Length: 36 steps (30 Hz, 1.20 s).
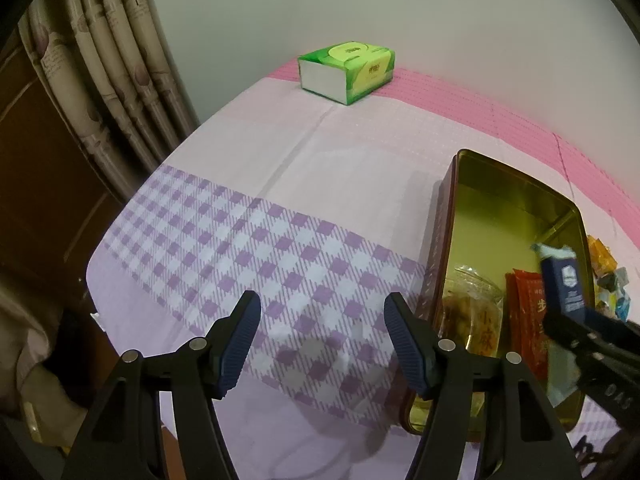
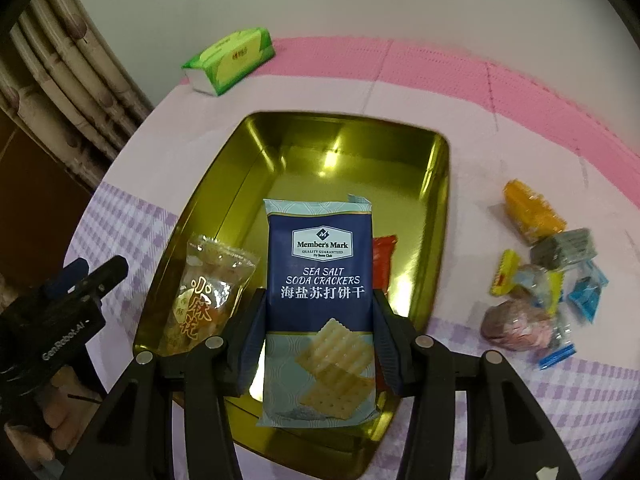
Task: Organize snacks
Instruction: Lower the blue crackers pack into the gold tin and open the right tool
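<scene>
A gold tin box (image 2: 248, 152) stands open on the table; it also shows in the left wrist view (image 1: 472, 184). Inside lie a clear bag of fried twists (image 2: 208, 292) and a red packet (image 2: 383, 256). My right gripper (image 2: 320, 312) is shut on a blue pack of sea salt soda crackers (image 2: 322, 264) and holds it above the tin's near part. My left gripper (image 1: 322, 340) is open and empty over the checked cloth, left of the tin. The cracker pack (image 1: 562, 280) in the right gripper also shows in the left wrist view.
A pile of small wrapped snacks (image 2: 548, 276) lies on the cloth right of the tin. A green tissue pack (image 1: 346, 72) sits at the far edge by the wall. Curtains (image 1: 112, 60) hang at the left, past the table's left edge.
</scene>
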Each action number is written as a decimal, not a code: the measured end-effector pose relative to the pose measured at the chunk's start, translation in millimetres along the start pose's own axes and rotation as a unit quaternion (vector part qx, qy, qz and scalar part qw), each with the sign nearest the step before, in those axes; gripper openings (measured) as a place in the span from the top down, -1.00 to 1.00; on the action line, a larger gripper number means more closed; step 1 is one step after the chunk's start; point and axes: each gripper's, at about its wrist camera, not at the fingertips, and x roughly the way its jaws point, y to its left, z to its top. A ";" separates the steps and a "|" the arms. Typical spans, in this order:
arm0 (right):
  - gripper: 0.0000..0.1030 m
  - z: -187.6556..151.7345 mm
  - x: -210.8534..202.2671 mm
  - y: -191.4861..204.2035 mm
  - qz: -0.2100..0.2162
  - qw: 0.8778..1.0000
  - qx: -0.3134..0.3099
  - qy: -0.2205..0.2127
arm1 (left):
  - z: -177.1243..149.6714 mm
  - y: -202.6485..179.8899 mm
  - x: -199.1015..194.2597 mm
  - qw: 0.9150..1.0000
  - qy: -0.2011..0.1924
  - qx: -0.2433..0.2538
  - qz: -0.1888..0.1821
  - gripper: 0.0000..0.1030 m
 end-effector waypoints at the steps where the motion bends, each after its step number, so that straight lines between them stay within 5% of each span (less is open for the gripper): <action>1: 0.10 0.0 3.3 1.4 -0.001 1.000 0.000 0.003 | -0.1 -0.2 0.8 1.000 0.001 0.000 0.000 -0.26; 36: 0.05 -4.6 20.7 6.5 -0.004 1.000 -0.002 0.022 | -3.3 -7.0 4.2 1.000 0.008 0.009 -0.010 -0.28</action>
